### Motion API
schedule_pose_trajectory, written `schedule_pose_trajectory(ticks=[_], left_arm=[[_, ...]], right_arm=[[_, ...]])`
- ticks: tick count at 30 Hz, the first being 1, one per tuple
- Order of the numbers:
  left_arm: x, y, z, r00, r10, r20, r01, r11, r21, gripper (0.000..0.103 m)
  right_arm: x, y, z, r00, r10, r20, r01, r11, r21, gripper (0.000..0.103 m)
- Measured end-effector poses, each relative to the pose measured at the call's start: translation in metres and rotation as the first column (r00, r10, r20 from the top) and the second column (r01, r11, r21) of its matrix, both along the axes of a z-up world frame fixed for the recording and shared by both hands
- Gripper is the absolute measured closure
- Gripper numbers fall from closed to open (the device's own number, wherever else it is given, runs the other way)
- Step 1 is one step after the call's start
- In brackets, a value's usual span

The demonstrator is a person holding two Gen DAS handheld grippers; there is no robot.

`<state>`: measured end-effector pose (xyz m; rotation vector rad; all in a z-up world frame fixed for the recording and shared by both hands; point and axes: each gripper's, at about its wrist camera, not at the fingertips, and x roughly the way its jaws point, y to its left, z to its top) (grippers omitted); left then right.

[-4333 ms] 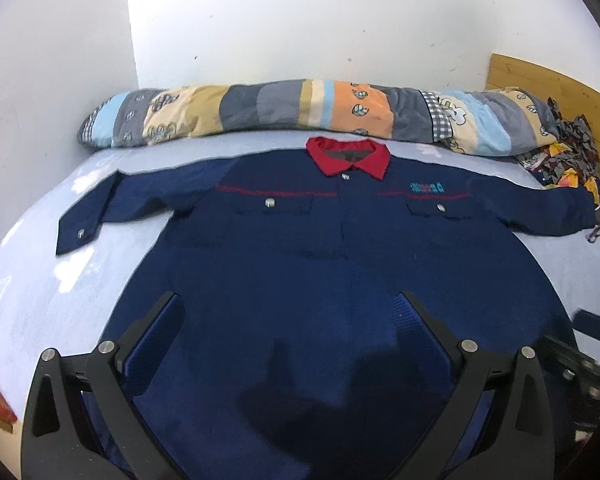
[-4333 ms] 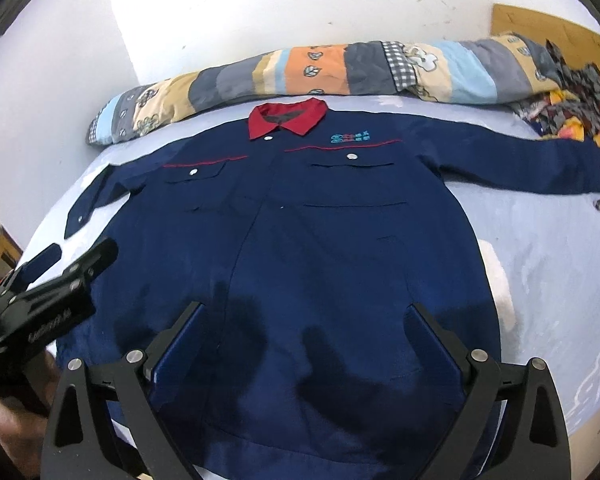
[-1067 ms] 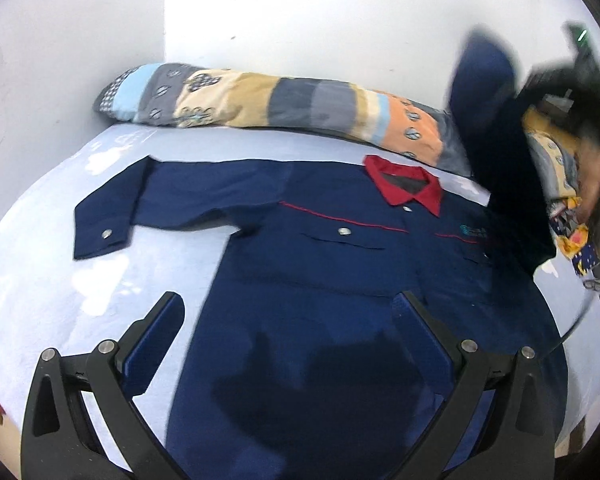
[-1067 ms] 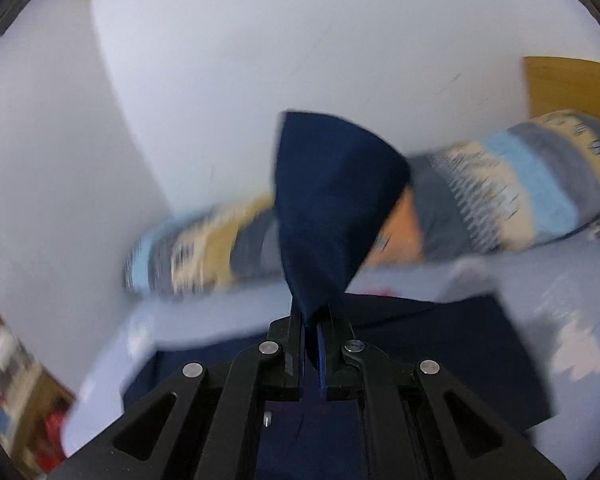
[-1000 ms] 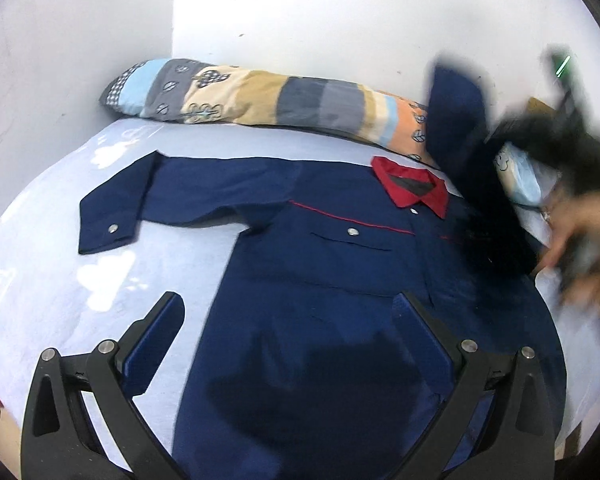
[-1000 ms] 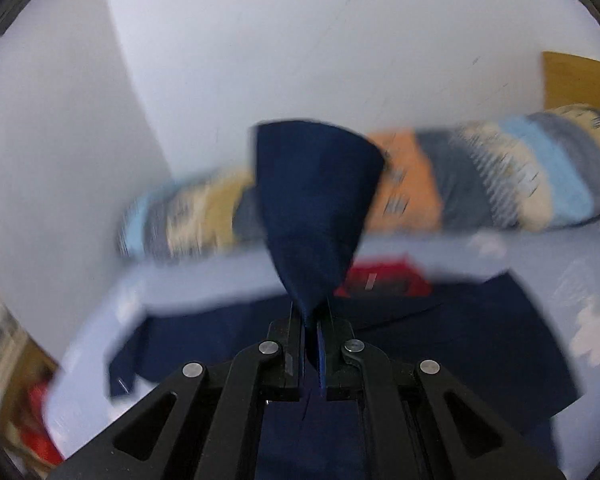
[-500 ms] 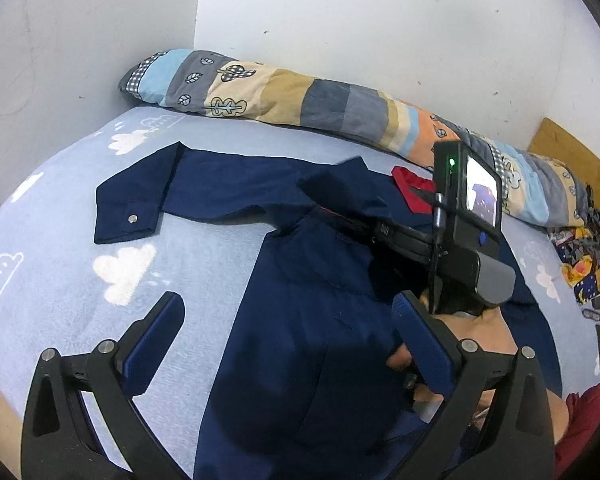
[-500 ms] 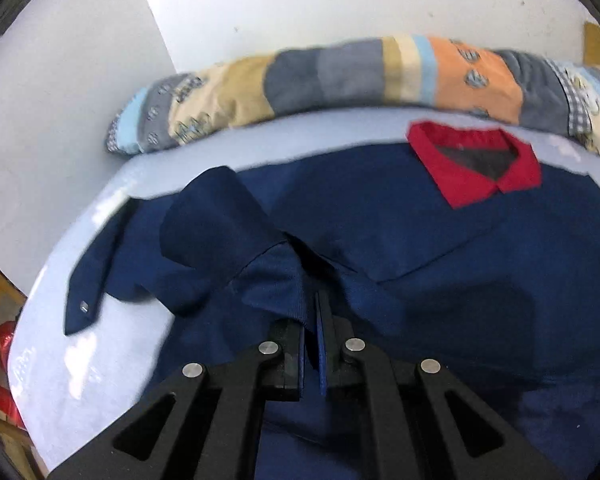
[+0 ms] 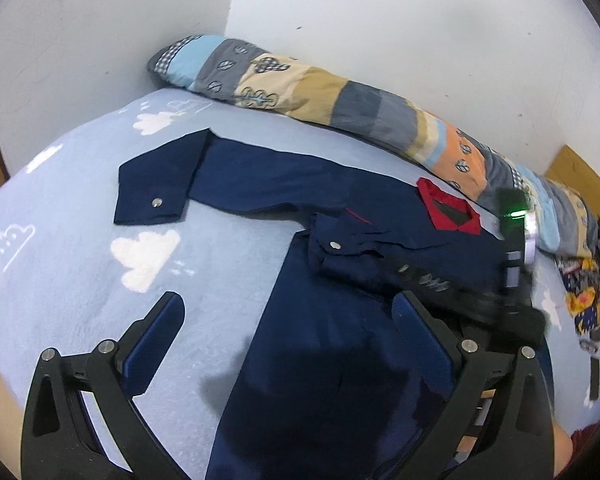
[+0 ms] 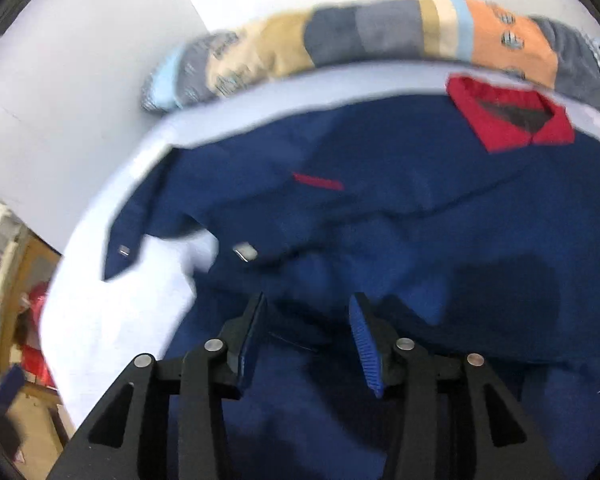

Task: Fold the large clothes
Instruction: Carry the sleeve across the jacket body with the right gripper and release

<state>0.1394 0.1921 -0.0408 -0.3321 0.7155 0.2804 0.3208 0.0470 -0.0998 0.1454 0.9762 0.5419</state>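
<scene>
A navy work shirt [image 9: 340, 360] with a red collar [image 9: 448, 208] lies face up on the light blue bed [image 9: 60, 240]. Its left sleeve stretches out flat, cuff [image 9: 152, 200] at the left. The other sleeve is folded across the chest, and its snap cuff [image 9: 336, 248] [image 10: 244, 252] rests on the shirt front. My right gripper [image 10: 308, 308] hovers low just behind that cuff; its jaws are opening, with only loose cloth below them and nothing pressed. My left gripper [image 9: 288, 312] is open over the shirt's lower left edge, holding nothing.
A long patchwork bolster [image 9: 340, 96] lies along the white wall at the bed's far side. Colourful clothes [image 9: 592, 280] and a wooden board [image 9: 580, 176] are at the far right. Wooden furniture [image 10: 20, 280] stands past the bed's left edge.
The right gripper swung the held sleeve down from the air onto the shirt's chest, then parted its jaws and let it go. The left gripper drifted left, staying open.
</scene>
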Motion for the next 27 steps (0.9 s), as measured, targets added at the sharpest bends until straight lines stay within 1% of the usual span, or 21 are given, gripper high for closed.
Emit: schedule_pose_trajectory(ticks=[1, 3, 5, 6, 8, 10, 11, 12, 13, 14, 15, 16, 17, 18, 19, 20, 23, 24, 25, 27], left_arm=[[0.0, 0.001, 0.0, 1.0, 0.008, -0.001, -0.008, 1.0, -0.007, 0.0], [0.0, 0.003, -0.001, 1.0, 0.016, -0.002, -0.016, 1.0, -0.011, 0.0], [0.0, 0.002, -0.002, 1.0, 0.018, -0.007, -0.018, 1.0, -0.006, 0.0], [0.001, 0.002, -0.003, 1.0, 0.017, -0.01, -0.017, 1.0, -0.006, 0.0], [0.002, 0.002, -0.004, 1.0, 0.016, -0.017, -0.016, 1.0, -0.004, 0.0], [0.003, 0.001, -0.005, 1.0, 0.013, -0.019, -0.013, 1.0, -0.006, 0.0], [0.005, 0.001, -0.006, 1.0, 0.012, -0.027, -0.012, 1.0, -0.003, 0.0], [0.006, 0.001, -0.007, 0.999, 0.009, -0.036, -0.009, 1.0, -0.004, 0.0], [0.006, 0.002, -0.008, 0.999, 0.009, -0.041, -0.009, 1.0, -0.011, 0.0], [0.007, 0.002, -0.008, 0.999, 0.007, -0.042, -0.008, 1.0, -0.018, 0.0], [0.007, 0.002, -0.008, 0.999, 0.005, -0.042, -0.006, 1.0, -0.022, 0.0], [0.006, 0.002, -0.008, 0.999, 0.005, -0.04, -0.006, 1.0, -0.024, 0.0], [0.006, 0.001, -0.007, 0.999, 0.005, -0.036, -0.006, 1.0, -0.023, 0.0], [0.007, 0.0, -0.007, 0.999, 0.005, -0.034, -0.006, 1.0, -0.021, 0.0], [0.008, -0.001, -0.007, 0.999, 0.004, -0.036, -0.004, 1.0, -0.018, 0.0], [0.009, -0.003, -0.007, 0.999, 0.0, -0.04, -0.001, 1.0, -0.017, 0.0], [0.012, -0.01, -0.01, 0.998, -0.014, -0.054, 0.013, 1.0, -0.017, 0.0], [0.012, -0.012, -0.01, 0.998, -0.019, -0.057, 0.018, 1.0, -0.013, 0.0], [0.013, -0.014, -0.01, 0.998, -0.022, -0.06, 0.021, 1.0, -0.008, 0.0], [0.013, -0.018, -0.011, 0.998, -0.024, -0.06, 0.024, 1.0, 0.003, 0.0]], right_arm=[[-0.002, -0.002, 0.009, 1.0, -0.003, 0.031, 0.003, 1.0, 0.018, 0.053], [0.003, -0.005, 0.023, 0.996, -0.043, 0.08, 0.038, 0.998, 0.053, 0.052], [0.015, -0.002, 0.021, 0.995, -0.078, 0.064, 0.076, 0.997, 0.034, 0.051], [0.022, 0.002, 0.015, 0.995, -0.086, 0.046, 0.086, 0.996, 0.013, 0.051], [0.032, 0.012, -0.005, 0.997, -0.076, -0.018, 0.075, 0.996, -0.045, 0.053], [0.034, 0.024, -0.034, 0.994, -0.054, -0.096, 0.043, 0.993, -0.114, 0.051], [0.031, 0.028, -0.044, 0.993, -0.046, -0.109, 0.029, 0.988, -0.154, 0.052], [0.024, 0.032, -0.042, 0.998, -0.025, -0.053, 0.015, 0.983, -0.182, 0.052], [0.021, 0.032, -0.039, 0.998, -0.016, -0.055, 0.005, 0.983, -0.182, 0.052], [0.019, 0.027, -0.035, 0.997, -0.013, -0.076, 0.002, 0.99, -0.144, 0.055], [0.019, 0.02, -0.03, 0.996, -0.019, -0.09, 0.01, 0.995, -0.101, 0.055], [0.015, 0.009, -0.02, 0.996, -0.028, -0.085, 0.024, 0.998, -0.05, 0.052], [0.011, -0.002, -0.01, 0.998, -0.046, -0.046, 0.045, 0.999, -0.027, 0.051], [0.008, -0.012, -0.002, 0.997, -0.073, -0.001, 0.072, 0.996, -0.046, 0.048], [0.007, -0.019, -0.001, 0.996, -0.091, 0.015, 0.092, 0.993, -0.072, 0.04], [0.009, -0.024, -0.004, 0.995, -0.102, 0.007, 0.102, 0.99, -0.097, 0.039], [0.018, -0.042, -0.036, 0.984, -0.105, -0.147, 0.081, 0.984, -0.159, 0.043], [0.013, -0.05, -0.04, 0.982, -0.098, -0.162, 0.076, 0.988, -0.137, 0.043], [0.006, -0.058, -0.036, 0.983, -0.094, -0.16, 0.077, 0.991, -0.111, 0.044], [-0.007, -0.076, -0.022, 0.981, -0.125, -0.145, 0.115, 0.991, -0.074, 0.042]])
